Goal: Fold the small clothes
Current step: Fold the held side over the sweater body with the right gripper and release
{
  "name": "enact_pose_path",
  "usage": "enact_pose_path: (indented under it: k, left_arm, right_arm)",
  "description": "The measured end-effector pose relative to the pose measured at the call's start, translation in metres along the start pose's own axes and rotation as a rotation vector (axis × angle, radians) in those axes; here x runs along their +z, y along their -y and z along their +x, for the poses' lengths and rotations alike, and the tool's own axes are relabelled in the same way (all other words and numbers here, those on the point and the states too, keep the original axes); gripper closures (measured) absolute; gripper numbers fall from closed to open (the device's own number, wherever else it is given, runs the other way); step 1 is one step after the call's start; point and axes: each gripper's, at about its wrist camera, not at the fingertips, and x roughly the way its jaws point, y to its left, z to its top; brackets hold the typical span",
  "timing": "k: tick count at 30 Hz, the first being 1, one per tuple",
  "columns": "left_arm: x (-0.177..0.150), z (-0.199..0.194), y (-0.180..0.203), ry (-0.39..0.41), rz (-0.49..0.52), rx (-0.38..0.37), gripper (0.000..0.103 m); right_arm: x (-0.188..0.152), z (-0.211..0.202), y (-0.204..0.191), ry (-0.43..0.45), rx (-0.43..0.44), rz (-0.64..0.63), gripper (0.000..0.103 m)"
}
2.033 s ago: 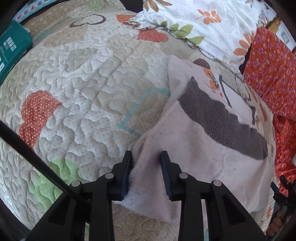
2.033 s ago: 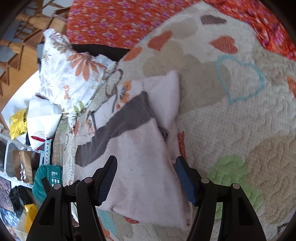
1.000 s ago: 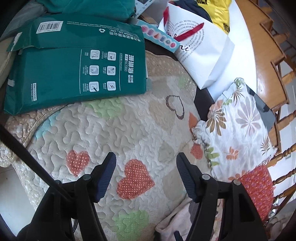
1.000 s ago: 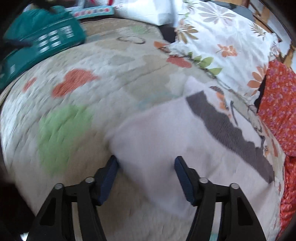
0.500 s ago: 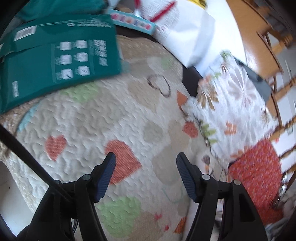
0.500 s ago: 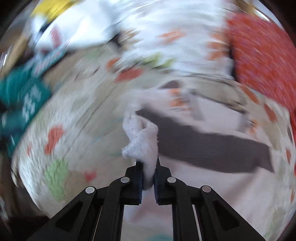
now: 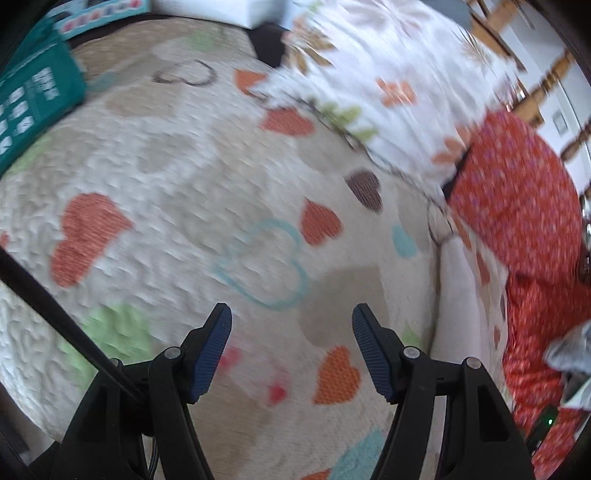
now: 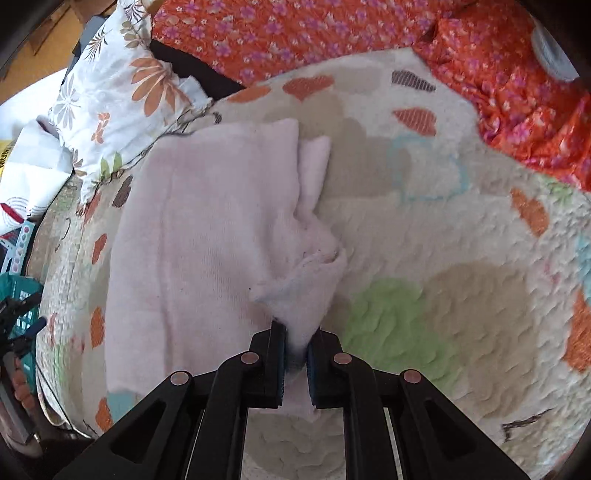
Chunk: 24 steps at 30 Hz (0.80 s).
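Note:
A small pale pink garment [image 8: 207, 229] lies folded on the heart-patterned quilt [image 8: 424, 258]. My right gripper [image 8: 295, 350] is shut on a bunched corner of the garment at its near right edge, low over the quilt. The grey stripe side is hidden. In the left wrist view a pale strip of the garment [image 7: 458, 295] shows at the right. My left gripper [image 7: 291, 350] is open and empty above bare quilt [image 7: 184, 177], left of the garment.
A floral pillow [image 8: 118, 88] and an orange flowered cloth [image 8: 295, 33] lie at the quilt's far side. A green box [image 7: 29, 99] sits at the far left of the left wrist view. Wooden chairs [image 7: 535, 74] stand beyond.
My right gripper closed on the garment's corner and carried it across, so the grey stripe is now folded under. My left gripper stayed open and swung back toward the garment.

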Motion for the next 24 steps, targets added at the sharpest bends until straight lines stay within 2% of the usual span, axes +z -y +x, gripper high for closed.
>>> enact_pose_path:
  k: [5, 12, 15, 16, 20, 22, 24]
  left_arm:
    - [-0.014, 0.016, 0.032, -0.035, 0.069, -0.015, 0.036]
    - [-0.017, 0.023, 0.057, -0.059, 0.109, -0.057, 0.036]
    - [-0.018, 0.023, 0.062, -0.058, 0.121, -0.061, 0.036]
    - [-0.019, 0.022, 0.061, -0.059, 0.123, -0.061, 0.036]
    - [-0.017, 0.019, 0.053, -0.058, 0.108, -0.053, 0.036]
    - [-0.015, 0.018, 0.047, -0.053, 0.099, -0.044, 0.036]
    - [-0.014, 0.017, 0.043, -0.044, 0.096, -0.031, 0.036]
  right_arm:
    - [-0.01, -0.004, -0.014, 0.026, -0.052, -0.108, 0.092]
    - [-0.017, 0.008, 0.001, -0.012, -0.052, -0.068, 0.088]
    - [-0.016, 0.007, 0.008, -0.011, -0.032, -0.02, 0.081]
    - [-0.015, 0.003, 0.012, 0.002, -0.016, 0.01, 0.075]
    - [-0.012, -0.019, 0.033, 0.086, 0.053, 0.131, 0.061]
    - [-0.011, -0.029, 0.045, 0.137, 0.054, 0.194, 0.053]
    - [-0.009, -0.036, 0.053, 0.168, 0.042, 0.232, 0.051]
